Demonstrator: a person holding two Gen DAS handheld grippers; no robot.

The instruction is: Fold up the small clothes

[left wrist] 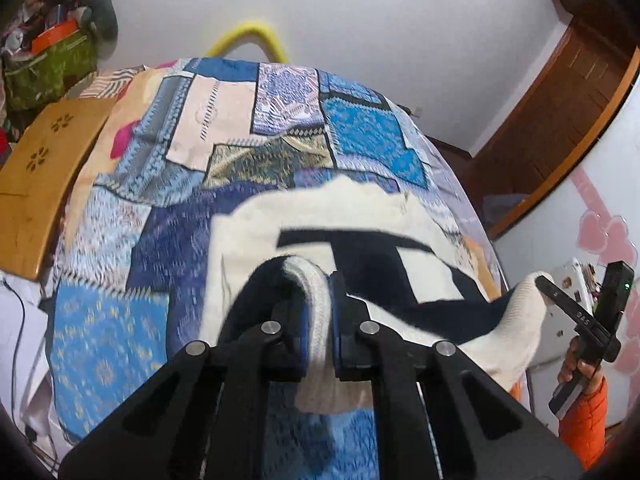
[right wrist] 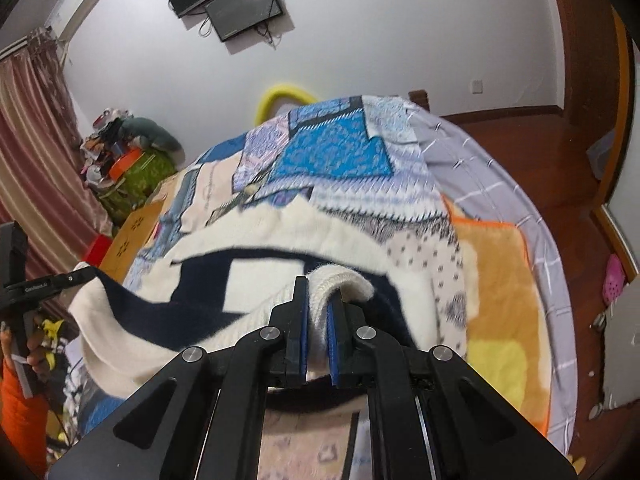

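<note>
Cream knit hem (left wrist: 316,312) between pinching fingers (left wrist: 339,320).

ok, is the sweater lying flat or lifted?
Lifted at the near edge: the left gripper and right gripper each pinch the sweater's ribbed hem, and it sags between them above the quilt.

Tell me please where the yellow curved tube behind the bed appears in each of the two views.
Left wrist view: the yellow curved tube arches at top centre, slightly left, just above the far edge of the patchwork quilt.
Right wrist view: the tube sits a little left of centre, upper part, partly hidden by the quilt's far edge.
Shared landmark: the bright blue quilt patch.
</note>
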